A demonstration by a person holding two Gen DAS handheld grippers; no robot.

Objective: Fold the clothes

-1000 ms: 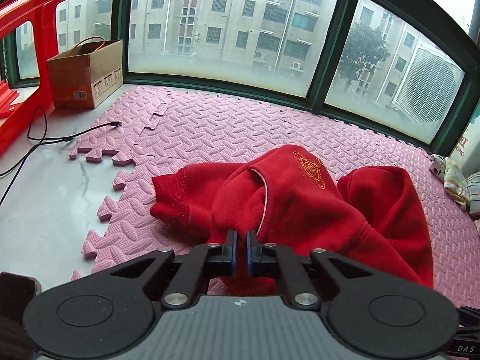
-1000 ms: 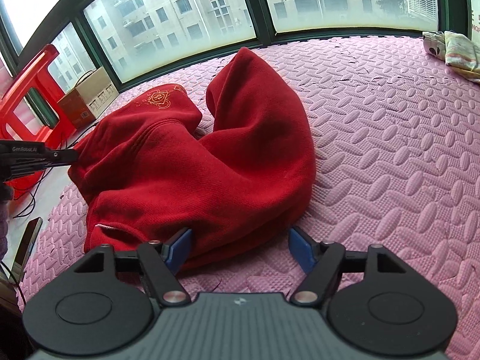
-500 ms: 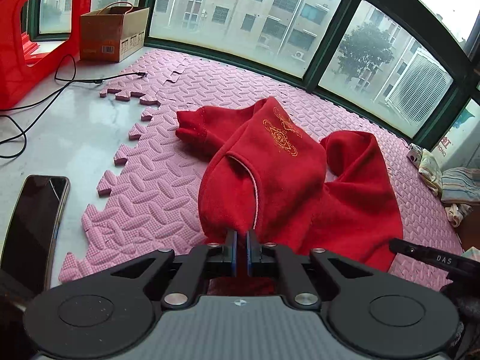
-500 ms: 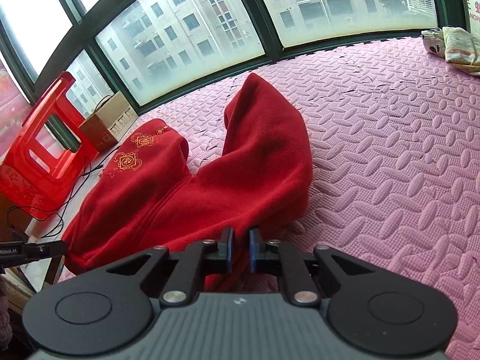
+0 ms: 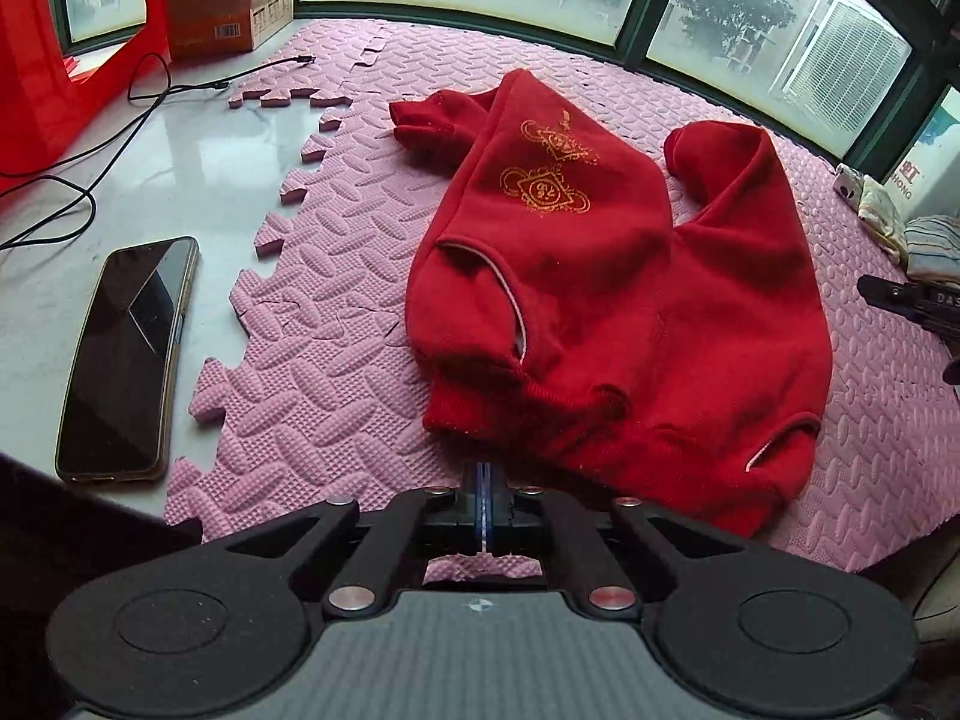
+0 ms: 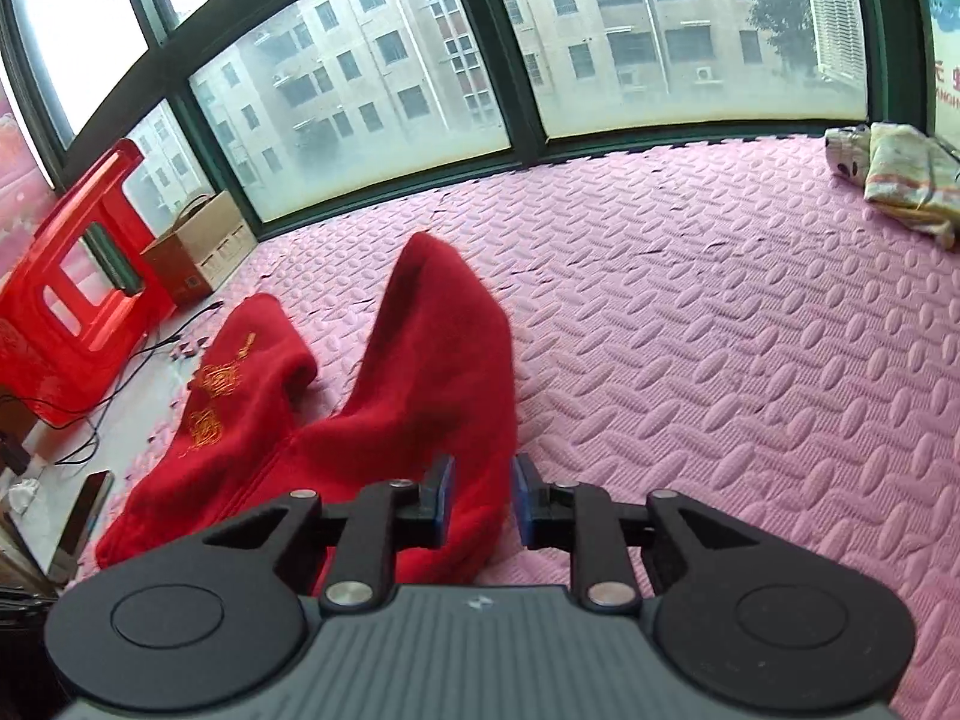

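Observation:
A red sweatshirt [image 5: 606, 294] with gold embroidery lies crumpled on the pink foam mat [image 5: 336, 360]. My left gripper [image 5: 485, 483] is shut, its tips just short of the sweatshirt's near ribbed hem; no cloth shows between them. In the right wrist view the sweatshirt [image 6: 420, 384] rises in a peak toward the windows. My right gripper [image 6: 480, 495] is partly open, and the garment's near edge lies between its blue pads [image 6: 443, 495]. The right gripper's tip also shows at the right edge of the left wrist view [image 5: 912, 300].
A phone [image 5: 126, 354] lies on the white floor left of the mat. A black cable [image 5: 120, 132], a cardboard box [image 5: 228, 0] and a red plastic stool [image 6: 78, 294] stand far left. Folded pale clothes [image 6: 900, 180] sit at the far right by the windows.
Both grippers pulled back toward me and rose, and the sweatshirt was dragged nearer. The left gripper no longer holds cloth. The right gripper shut on the hem, then opened partway.

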